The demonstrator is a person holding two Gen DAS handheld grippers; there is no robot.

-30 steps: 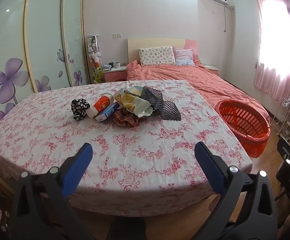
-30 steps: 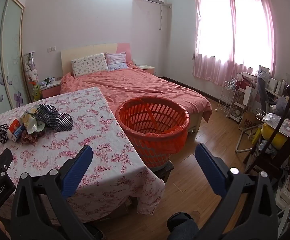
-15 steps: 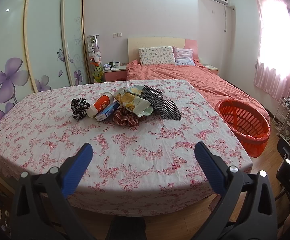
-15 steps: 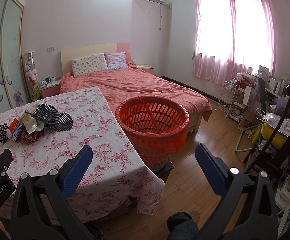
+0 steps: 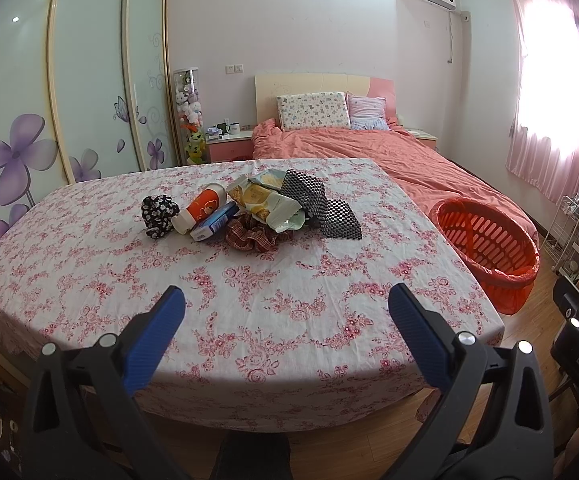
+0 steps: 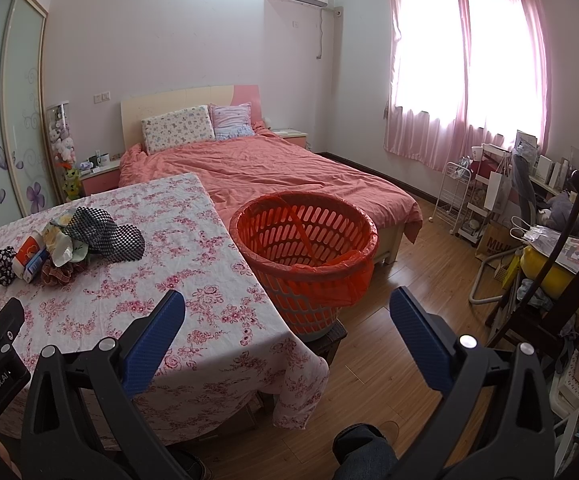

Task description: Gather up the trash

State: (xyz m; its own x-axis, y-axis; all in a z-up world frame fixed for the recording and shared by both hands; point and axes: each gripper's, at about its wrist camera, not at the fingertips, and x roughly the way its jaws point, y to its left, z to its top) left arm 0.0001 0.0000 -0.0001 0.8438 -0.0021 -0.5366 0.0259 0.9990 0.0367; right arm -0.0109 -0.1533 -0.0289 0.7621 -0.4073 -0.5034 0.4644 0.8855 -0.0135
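Closest to me, the left gripper (image 5: 285,306) is spread wide with nothing in it, low over the near edge of the table with the pink flowery cloth (image 5: 249,320). The right gripper (image 6: 285,310) is spread wide and empty too, off past the table corner.

Farther along the table sits the little pile of trash: a black flowery scrunchie (image 5: 159,215), an orange and white tube (image 5: 200,213), a small blue box (image 5: 215,222), a red checked scrunchie (image 5: 249,236), a crinkly snack wrapper (image 5: 267,202) and a black and white mesh mat (image 5: 323,210).

I think no picking has begun. Next, one claw must reach well forward to the pile and pinch one piece.

Only the right camera looks down into the round orange plastic basket (image 6: 305,256) beside the table; it looks empty. The left one shows the pile better. The pink bed (image 6: 269,168) lies behind.
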